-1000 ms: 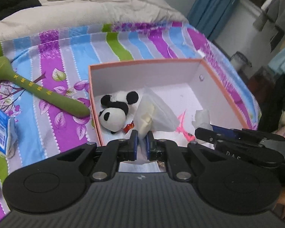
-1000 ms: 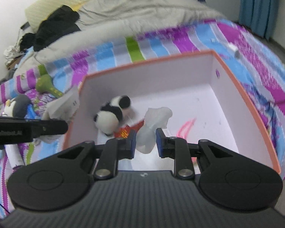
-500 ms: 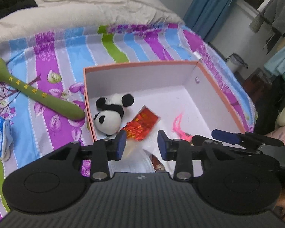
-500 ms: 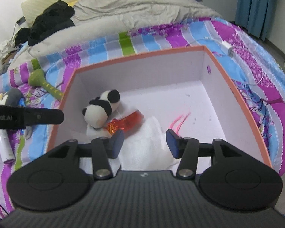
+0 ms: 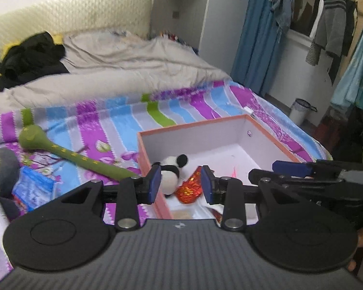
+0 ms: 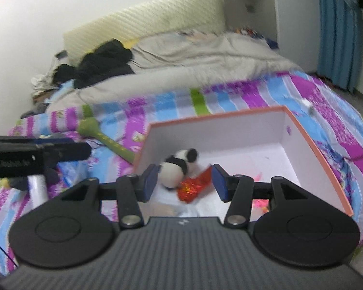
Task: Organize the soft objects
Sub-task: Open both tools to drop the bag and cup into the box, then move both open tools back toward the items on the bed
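While both tongs gape, panda (image 5: 171, 172) lies ahead, boxed (image 5: 191, 125).

Left gripper (image 5: 180, 183) gapes empty above panda (image 5: 171, 172) in box (image 5: 188, 126).

A striped purple, blue and green bedsheet (image 5: 104, 113) covered the bed, with a rumpled grey quilt (image 5: 123, 65) bunched behind it. A heap of black clothing (image 5: 29, 58) lay on the quilt near the cream quilted headboard (image 5: 67, 14). Blue curtains (image 5: 256, 38) hung at the right, beside a grey wardrobe (image 5: 196, 12). Garments (image 5: 331, 17) hung further right, above a small white waste bin (image 5: 300, 111) on the floor.
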Action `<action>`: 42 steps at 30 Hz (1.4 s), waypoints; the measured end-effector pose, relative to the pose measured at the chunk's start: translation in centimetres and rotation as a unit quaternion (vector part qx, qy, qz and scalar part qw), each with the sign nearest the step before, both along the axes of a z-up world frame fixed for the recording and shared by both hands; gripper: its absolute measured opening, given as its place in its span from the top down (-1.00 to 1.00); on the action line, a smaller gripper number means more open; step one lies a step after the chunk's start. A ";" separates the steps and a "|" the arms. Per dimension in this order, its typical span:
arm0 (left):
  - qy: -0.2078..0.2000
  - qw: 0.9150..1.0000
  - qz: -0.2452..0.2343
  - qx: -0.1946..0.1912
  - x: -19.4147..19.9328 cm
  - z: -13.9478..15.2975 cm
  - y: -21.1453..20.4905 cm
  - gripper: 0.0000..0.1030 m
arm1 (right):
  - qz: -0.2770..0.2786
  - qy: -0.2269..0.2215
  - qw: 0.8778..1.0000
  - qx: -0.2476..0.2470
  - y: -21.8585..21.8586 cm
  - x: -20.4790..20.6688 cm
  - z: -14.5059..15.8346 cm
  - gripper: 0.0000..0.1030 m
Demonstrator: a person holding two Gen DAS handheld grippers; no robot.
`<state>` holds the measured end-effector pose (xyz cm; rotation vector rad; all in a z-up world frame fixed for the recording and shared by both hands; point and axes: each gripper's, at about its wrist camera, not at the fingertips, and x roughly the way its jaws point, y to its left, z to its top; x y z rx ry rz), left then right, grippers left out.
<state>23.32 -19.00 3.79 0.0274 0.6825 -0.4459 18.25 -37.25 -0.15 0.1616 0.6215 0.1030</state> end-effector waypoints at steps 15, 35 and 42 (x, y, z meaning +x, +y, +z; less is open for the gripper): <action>-0.083 0.996 0.037 0.003 -9.5 0.3 7.8 0.20 | 0.051 -0.054 0.997 0.006 6.2 -6.1 -0.6 -0.01; -0.045 0.990 0.127 -0.029 -16.3 -6.1 15.6 0.20 | 0.120 -0.042 0.992 -0.002 13.3 -10.9 -5.7 -0.02; -0.013 0.986 0.163 -0.028 -15.1 -8.8 18.2 0.20 | 0.139 -0.024 0.990 -0.014 15.5 -9.7 -7.6 -0.02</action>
